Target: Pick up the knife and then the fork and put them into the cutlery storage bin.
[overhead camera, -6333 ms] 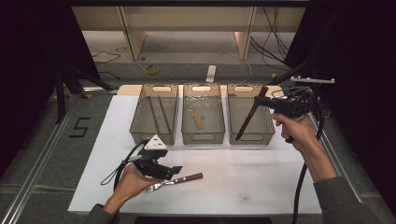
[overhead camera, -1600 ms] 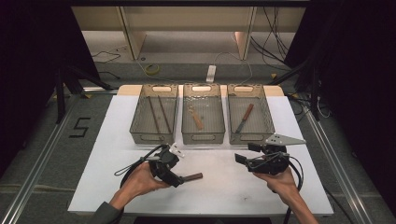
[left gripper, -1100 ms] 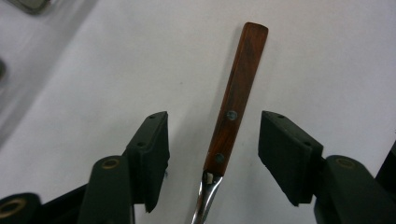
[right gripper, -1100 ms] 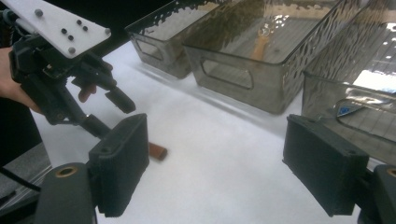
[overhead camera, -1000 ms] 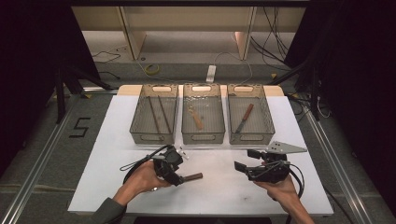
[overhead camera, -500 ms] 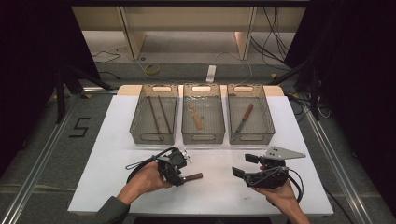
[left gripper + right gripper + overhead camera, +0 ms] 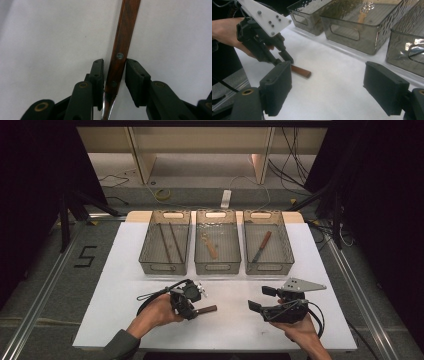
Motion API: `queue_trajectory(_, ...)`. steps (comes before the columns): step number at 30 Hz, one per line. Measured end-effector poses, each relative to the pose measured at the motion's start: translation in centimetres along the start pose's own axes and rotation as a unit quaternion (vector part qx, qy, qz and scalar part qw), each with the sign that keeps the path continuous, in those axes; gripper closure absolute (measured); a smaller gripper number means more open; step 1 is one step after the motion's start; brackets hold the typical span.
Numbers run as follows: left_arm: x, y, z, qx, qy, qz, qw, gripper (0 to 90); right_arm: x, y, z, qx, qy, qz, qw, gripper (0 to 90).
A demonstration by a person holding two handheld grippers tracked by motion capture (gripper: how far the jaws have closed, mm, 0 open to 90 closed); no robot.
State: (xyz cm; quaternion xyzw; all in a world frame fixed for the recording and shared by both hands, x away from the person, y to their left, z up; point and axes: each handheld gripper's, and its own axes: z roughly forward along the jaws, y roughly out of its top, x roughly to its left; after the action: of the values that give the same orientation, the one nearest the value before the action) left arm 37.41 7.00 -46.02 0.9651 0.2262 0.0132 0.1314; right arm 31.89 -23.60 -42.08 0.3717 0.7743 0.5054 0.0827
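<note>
A utensil with a riveted wooden handle [image 7: 125, 30] lies on the white table, its handle end [image 7: 206, 309] pointing right. My left gripper [image 7: 192, 309] is down over it, and its jaws have just been closing. In the left gripper view the handle runs between the two pads [image 7: 98, 75] with a thin gap still on the left side, so the left gripper [image 7: 115, 61] is open. My right gripper [image 7: 260, 298] hovers near the front right, open wide with nothing between its jaws. The right gripper view shows its gripper [image 7: 327, 82] facing the handle [image 7: 300, 71].
Three mesh bins stand in a row at the back. The left bin [image 7: 160, 268] holds two dark rods [image 7: 167, 240], the middle bin [image 7: 217, 268] a light wooden utensil [image 7: 210, 245], and the right bin [image 7: 270, 268] a wooden-handled knife [image 7: 262, 245]. The table's front edge is close to both hands.
The right gripper, earlier holding a knife over the right bin, has come down to the front right, open. The left gripper's jaws have narrowed around the wooden handle.
</note>
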Motion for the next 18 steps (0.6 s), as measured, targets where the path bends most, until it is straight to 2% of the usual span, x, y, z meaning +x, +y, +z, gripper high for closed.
queue_trajectory(4, -0.17, 0.23, 0.07, 0.007, 0.002, -0.004, 1.0000, 68.6, 0.02, 0.01, -0.01, 0.000, 0.000, 0.000, 1.0000, 23.5)
queue_trajectory(8, -0.15, 0.41, 0.06, 0.016, 0.007, 0.001, 0.9998, 72.6, 0.00, 0.00, 0.01, 0.002, -0.001, -0.001, 1.0000, 23.6)
queue_trajectory(13, -0.14, 0.41, 0.09, 0.012, 0.008, -0.007, 0.9999, 75.7, -0.02, 0.01, 0.02, 0.003, -0.005, -0.003, 1.0000, 24.1)
queue_trajectory(18, -0.27, 0.40, 0.05, 0.011, 0.014, -0.002, 0.9998, 76.2, 0.01, 0.02, 0.00, 0.002, -0.004, -0.002, 1.0000, 24.3)
